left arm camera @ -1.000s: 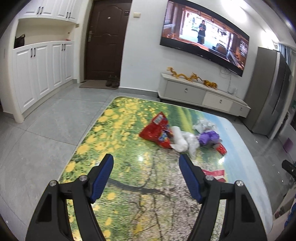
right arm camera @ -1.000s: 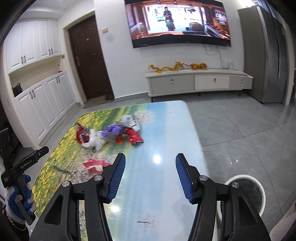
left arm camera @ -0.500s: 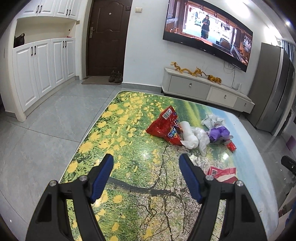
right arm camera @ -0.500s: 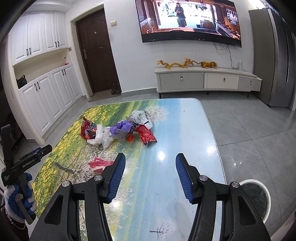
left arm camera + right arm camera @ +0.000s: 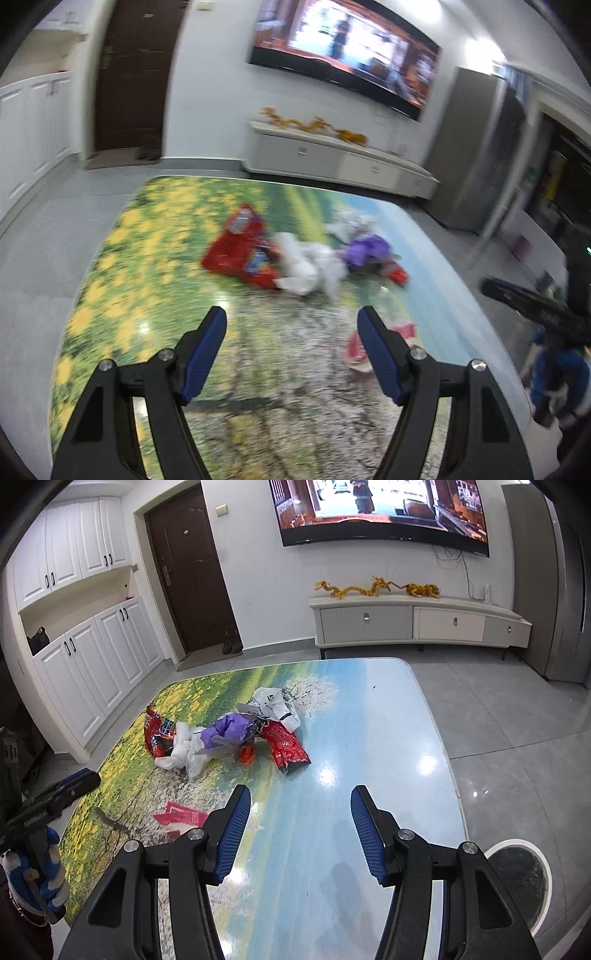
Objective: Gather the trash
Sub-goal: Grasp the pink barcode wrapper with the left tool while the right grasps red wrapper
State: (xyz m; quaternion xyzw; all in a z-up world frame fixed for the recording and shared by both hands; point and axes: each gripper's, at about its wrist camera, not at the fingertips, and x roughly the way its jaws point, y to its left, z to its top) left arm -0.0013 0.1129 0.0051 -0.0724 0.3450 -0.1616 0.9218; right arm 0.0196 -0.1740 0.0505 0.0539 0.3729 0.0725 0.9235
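Red, white and purple trash (image 5: 236, 738) lies heaped at frame centre on the table (image 5: 388, 738), untouched, while left gripper (image 5: 291, 321) and right gripper (image 5: 301, 799), both spread empty, hover short of it, apparently lining up a first pick.

Your left gripper (image 5: 291, 326) is showing two matte black triangular finger arms with cut-out openings, each carrying a ribbed blue pad (image 5: 207, 352) on its inner face. Silver round screw heads (image 5: 165, 355) are sitting at the joints. Your right gripper (image 5: 300, 806) is showing the same build: black arms, blue ribbed pads (image 5: 364, 832), silver screws. Your left hand (image 5: 44, 871) is wearing a blue and white glove.
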